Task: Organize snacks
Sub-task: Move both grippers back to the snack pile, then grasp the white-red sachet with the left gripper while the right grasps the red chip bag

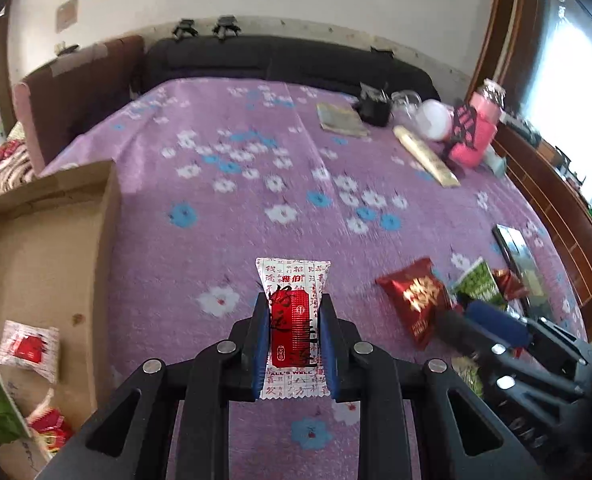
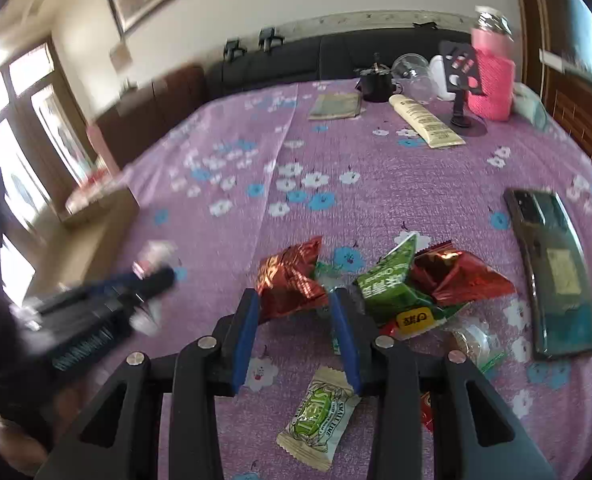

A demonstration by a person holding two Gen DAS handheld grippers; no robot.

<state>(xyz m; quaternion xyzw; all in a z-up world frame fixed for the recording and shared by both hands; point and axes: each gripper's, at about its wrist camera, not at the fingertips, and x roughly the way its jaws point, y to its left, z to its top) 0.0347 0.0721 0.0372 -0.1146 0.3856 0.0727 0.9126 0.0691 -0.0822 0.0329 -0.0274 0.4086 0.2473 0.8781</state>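
My left gripper (image 1: 294, 300) is shut on a white-and-red snack packet (image 1: 292, 280), held upright above the purple flowered cloth (image 1: 256, 184). A cardboard box (image 1: 48, 248) at the left holds a similar white-red packet (image 1: 28, 348) and other packets. The right wrist view shows the left gripper (image 2: 156, 276) blurred at the left. My right gripper (image 2: 294, 296) stands open, its fingertips at a red foil packet (image 2: 288, 276) lying on the cloth. Beside it lie a green packet (image 2: 388, 284), another red foil packet (image 2: 456, 276) and a small cream-and-green candy (image 2: 316, 416).
A phone (image 2: 552, 276) lies to the right of the snack pile. At the far right of the table stand a pink-sleeved bottle (image 2: 492, 76), a cream tube (image 2: 424, 120), a black cup (image 2: 376, 80) and a booklet (image 2: 336, 106). A dark sofa (image 1: 288, 60) runs behind.
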